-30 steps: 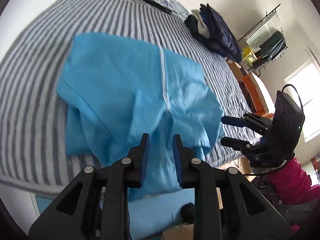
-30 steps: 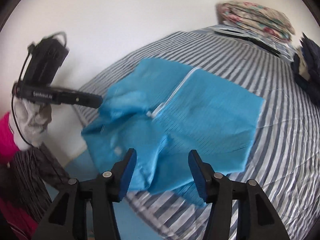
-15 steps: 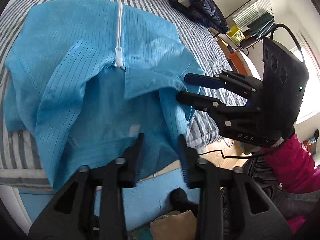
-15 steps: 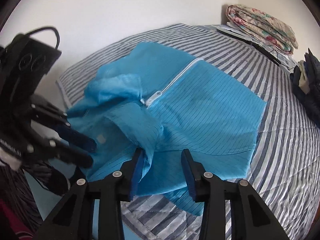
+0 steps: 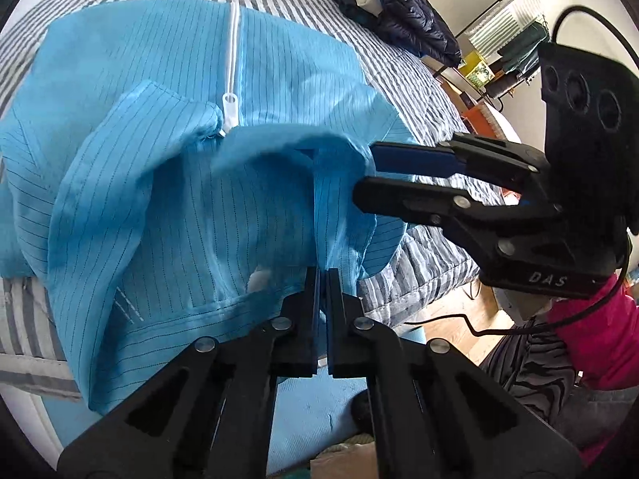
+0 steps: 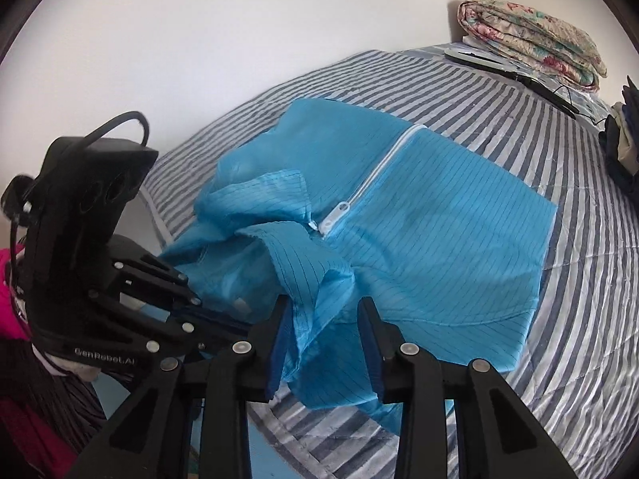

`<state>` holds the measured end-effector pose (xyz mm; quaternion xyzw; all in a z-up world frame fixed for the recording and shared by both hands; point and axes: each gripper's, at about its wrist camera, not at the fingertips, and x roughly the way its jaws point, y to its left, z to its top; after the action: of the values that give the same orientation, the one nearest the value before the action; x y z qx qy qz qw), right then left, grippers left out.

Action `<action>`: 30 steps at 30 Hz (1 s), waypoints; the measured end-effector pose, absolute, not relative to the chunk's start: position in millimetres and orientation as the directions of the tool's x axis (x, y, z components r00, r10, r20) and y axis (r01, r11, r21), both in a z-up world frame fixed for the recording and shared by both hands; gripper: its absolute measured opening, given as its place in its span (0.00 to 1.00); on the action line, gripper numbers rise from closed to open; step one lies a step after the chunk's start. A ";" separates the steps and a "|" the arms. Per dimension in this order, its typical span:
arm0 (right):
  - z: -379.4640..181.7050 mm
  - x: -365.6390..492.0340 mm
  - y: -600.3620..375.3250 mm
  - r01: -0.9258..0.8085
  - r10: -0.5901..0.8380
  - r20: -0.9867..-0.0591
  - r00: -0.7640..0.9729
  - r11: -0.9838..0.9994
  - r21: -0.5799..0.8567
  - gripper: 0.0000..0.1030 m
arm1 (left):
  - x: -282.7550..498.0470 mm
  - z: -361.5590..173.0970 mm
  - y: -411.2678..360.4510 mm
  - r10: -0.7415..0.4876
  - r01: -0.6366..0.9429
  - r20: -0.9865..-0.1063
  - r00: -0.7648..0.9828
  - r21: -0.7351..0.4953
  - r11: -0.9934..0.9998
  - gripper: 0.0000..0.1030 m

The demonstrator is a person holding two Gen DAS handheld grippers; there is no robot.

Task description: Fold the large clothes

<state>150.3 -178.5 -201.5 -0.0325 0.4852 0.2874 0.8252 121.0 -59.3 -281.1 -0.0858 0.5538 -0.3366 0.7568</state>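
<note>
Left wrist view: my left gripper (image 5: 322, 275) is pinched on the blue jacket's (image 5: 167, 183) collar at the bed (image 6: 579, 279) edge. Right gripper (image 6: 324, 319) is open around a fold, should clamp next, then lift.

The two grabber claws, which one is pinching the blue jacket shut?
The left gripper: its fingers are squeezed together on the blue jacket. The right gripper is spread apart, cloth lying loosely between its fingers.
</note>
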 end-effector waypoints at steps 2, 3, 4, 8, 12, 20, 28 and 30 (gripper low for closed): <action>-202.4 154.0 -174.2 -0.502 0.449 -0.820 0.355 0.831 0.239 0.38 | 120.4 -281.6 -56.8 -0.603 0.409 -0.781 0.165 -0.502 0.762 0.00; -202.4 154.5 -172.0 -0.500 0.455 -0.819 0.349 0.830 0.248 0.40 | 119.8 -282.2 -56.8 -0.604 0.411 -0.781 0.162 -0.503 0.761 0.00; -202.1 155.2 -169.5 -0.500 0.458 -0.818 0.348 0.829 0.252 0.44 | 119.4 -282.5 -57.2 -0.602 0.414 -0.782 0.162 -0.500 0.761 0.00; -197.6 157.9 -163.2 -0.502 0.494 -0.804 0.331 0.814 0.293 0.49 | 117.5 -282.9 -59.9 -0.602 0.423 -0.781 0.167 -0.495 0.759 0.00; -200.6 163.3 -159.2 -0.494 0.471 -0.816 0.335 0.825 0.274 0.49 | 116.3 -282.3 -60.5 -0.604 0.433 -0.780 0.166 -0.492 0.755 0.00; -225.9 179.3 -155.0 -0.440 0.496 -0.830 0.254 0.824 0.357 0.24 | 111.8 -282.0 -70.1 -0.591 0.459 -0.790 0.164 -0.469 0.755 0.00; -273.6 215.7 -246.9 0.036 0.771 -0.594 0.230 0.603 0.797 0.15 | 111.7 -281.7 -71.3 -0.593 0.460 -0.789 0.163 -0.471 0.753 0.00; -267.9 214.7 -246.1 0.009 0.761 -0.605 0.233 0.621 0.784 0.15 | 112.1 -281.1 -72.0 -0.596 0.461 -0.787 0.160 -0.475 0.750 0.00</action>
<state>214.7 -246.1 -267.9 0.3444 0.5589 0.2666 0.7056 112.1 -72.0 -281.1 -0.0618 0.5466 -0.3483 0.7590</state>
